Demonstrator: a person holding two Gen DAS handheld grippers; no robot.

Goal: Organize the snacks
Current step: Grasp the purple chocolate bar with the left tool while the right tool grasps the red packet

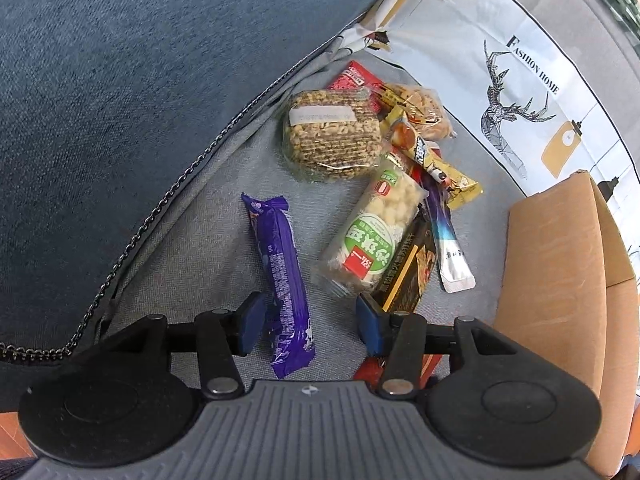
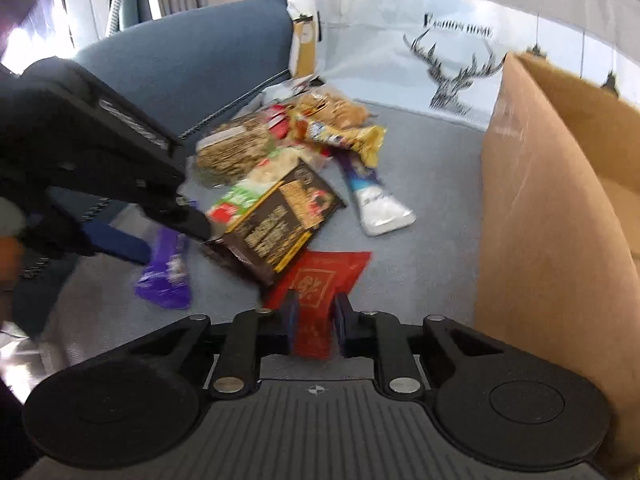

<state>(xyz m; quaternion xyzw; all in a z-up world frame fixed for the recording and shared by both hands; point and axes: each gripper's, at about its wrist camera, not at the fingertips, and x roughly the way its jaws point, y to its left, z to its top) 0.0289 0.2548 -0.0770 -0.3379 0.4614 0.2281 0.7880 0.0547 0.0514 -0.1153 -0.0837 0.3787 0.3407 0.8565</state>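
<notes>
Several snacks lie heaped on a grey cushion [image 1: 224, 208]. A purple bar [image 1: 280, 264] sits apart from the heap, its near end between the blue pads of my left gripper [image 1: 310, 320], which stands open around it. A green-label puffed bar [image 1: 372, 236] and a dark brown packet [image 1: 408, 276] lie just past the right-hand pad. My right gripper [image 2: 316, 320] is shut on the near end of a flat red packet [image 2: 320, 280]. That red packet [image 1: 370, 370] peeks out under the left gripper's right finger. A cardboard box [image 2: 540, 220] stands open at the right.
A round grain cake [image 1: 332, 132], yellow packet [image 1: 456, 180] and silver-tipped sachet [image 1: 452, 256] fill the heap. A dark blue cushion [image 1: 120, 80] with a zipper borders the left. A deer-print cloth [image 1: 500, 92] lies behind. In the right wrist view the left gripper [image 2: 160, 238] crowds the left.
</notes>
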